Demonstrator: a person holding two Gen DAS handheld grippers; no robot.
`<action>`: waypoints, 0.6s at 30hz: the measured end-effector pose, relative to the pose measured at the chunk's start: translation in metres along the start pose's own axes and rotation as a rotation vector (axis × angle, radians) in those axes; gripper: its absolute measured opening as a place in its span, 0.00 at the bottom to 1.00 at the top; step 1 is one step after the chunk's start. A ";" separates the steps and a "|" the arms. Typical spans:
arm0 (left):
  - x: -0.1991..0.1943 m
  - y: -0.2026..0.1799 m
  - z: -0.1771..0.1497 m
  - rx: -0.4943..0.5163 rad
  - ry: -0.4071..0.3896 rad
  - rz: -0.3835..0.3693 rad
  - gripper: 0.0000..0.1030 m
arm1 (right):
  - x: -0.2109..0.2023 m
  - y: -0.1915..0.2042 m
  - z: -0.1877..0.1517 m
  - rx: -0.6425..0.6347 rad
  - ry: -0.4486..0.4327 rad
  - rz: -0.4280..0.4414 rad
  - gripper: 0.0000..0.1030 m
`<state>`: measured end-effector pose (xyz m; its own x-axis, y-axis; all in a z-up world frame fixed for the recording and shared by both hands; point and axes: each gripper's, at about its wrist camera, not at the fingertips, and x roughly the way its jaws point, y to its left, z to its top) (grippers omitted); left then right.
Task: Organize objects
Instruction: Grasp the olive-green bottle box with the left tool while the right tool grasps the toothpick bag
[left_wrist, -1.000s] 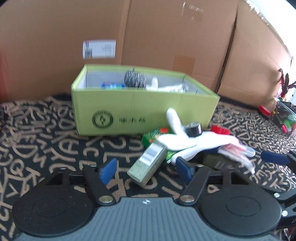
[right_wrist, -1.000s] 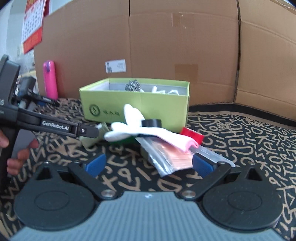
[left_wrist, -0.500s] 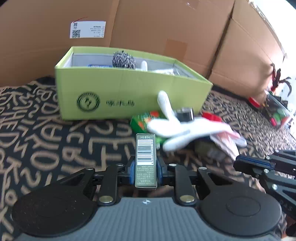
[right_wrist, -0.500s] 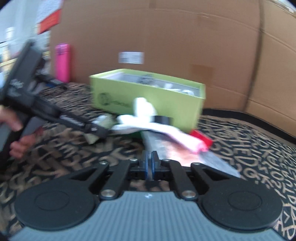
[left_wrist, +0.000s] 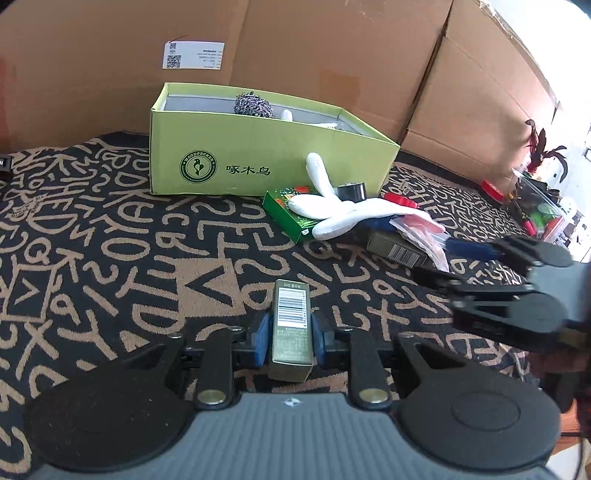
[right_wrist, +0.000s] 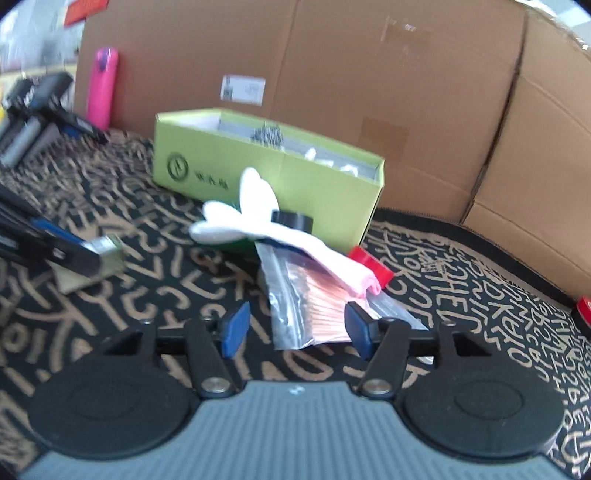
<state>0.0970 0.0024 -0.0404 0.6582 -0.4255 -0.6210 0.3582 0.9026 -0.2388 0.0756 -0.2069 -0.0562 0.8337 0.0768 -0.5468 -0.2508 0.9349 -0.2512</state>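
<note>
Now the left gripper (left_wrist: 290, 338) has gone from open, with the small olive carton (left_wrist: 290, 325) lying loose ahead of it, to clamped on that carton, barcode face up; the log has the jaws easing slightly apart, yet both blue pads touch its sides. Judgement: first pick secured, carry to the green box (left_wrist: 258, 162) comes next. Carton's long axis runs straight ahead along the fingers, far end pointing toward the box, which sits well ahead and slightly left.

Right gripper (right_wrist: 297, 328), shut half a second ago, is opening; jaws now straddle the near end of the clear bag (right_wrist: 306, 306) without touching it. White glove (right_wrist: 251, 218) lies just beyond.
</note>
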 end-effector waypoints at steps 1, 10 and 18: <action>0.001 0.000 0.000 0.000 0.002 0.001 0.29 | 0.006 0.000 -0.001 -0.007 0.020 -0.009 0.22; -0.001 0.000 0.002 0.012 0.005 0.004 0.34 | -0.057 0.015 -0.015 -0.098 -0.002 0.173 0.06; -0.008 -0.010 -0.001 0.044 0.009 0.001 0.52 | -0.063 -0.011 -0.030 0.240 0.132 0.307 0.84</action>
<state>0.0877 -0.0029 -0.0343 0.6527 -0.4238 -0.6279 0.3862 0.8992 -0.2055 0.0115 -0.2326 -0.0426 0.6636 0.3345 -0.6691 -0.3432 0.9309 0.1250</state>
